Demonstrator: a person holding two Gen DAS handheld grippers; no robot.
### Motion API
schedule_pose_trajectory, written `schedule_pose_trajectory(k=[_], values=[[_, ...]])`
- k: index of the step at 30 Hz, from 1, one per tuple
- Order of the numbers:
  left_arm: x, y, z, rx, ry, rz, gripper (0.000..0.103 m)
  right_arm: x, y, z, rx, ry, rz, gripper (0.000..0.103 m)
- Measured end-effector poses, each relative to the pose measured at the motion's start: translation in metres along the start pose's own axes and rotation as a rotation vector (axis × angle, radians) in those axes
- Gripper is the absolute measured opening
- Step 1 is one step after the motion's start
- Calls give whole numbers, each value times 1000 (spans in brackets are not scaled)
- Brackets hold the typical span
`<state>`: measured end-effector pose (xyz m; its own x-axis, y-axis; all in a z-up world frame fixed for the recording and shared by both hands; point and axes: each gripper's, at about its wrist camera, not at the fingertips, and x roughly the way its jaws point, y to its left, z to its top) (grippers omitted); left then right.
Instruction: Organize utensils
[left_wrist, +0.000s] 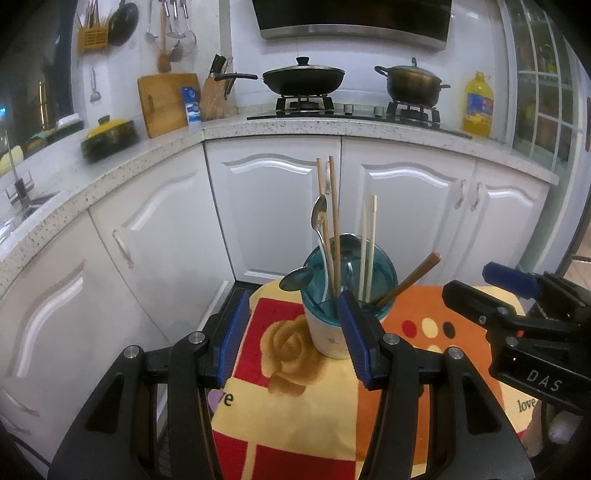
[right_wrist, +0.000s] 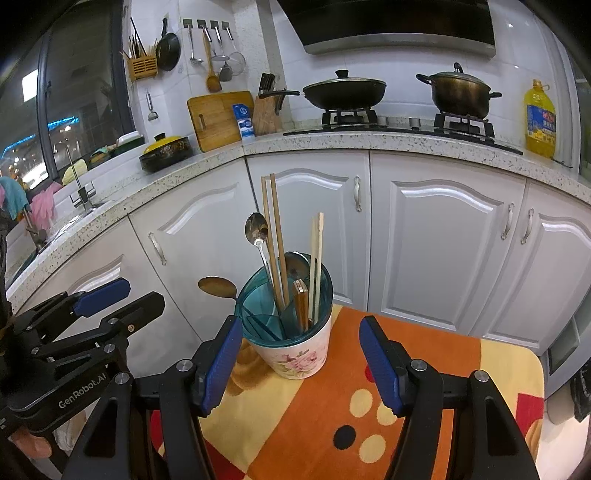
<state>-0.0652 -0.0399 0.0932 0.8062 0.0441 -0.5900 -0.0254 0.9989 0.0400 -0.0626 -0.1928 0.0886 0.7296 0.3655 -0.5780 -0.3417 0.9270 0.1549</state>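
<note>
My left gripper (left_wrist: 291, 334) and right gripper (right_wrist: 301, 363) both hang with jaws apart, holding nothing; every spoon and chopstick I see stands in the floral, teal-lined holder cup (right_wrist: 291, 332) on the patterned cloth (right_wrist: 424, 369), so sorting looks practically finished

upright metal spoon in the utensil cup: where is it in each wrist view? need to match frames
Left wrist: upright metal spoon centre frame, bowl up, just left of the tall chopsticks, rising from the utensil cup.
Right wrist: upright metal spoon left of centre, again just left of the tall chopsticks, above the cup.
Shared landmark: black lidded wok on the stove.
</note>
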Motion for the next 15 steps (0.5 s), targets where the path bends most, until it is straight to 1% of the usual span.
schedule_pose_trajectory(k=[6, 15], values=[[1, -1, 0, 1, 12, 5, 50, 1, 2, 2, -7, 1, 1, 64], [-1, 1, 1, -13, -9, 3, 49, 2, 2, 3, -10, 2, 0, 64]])
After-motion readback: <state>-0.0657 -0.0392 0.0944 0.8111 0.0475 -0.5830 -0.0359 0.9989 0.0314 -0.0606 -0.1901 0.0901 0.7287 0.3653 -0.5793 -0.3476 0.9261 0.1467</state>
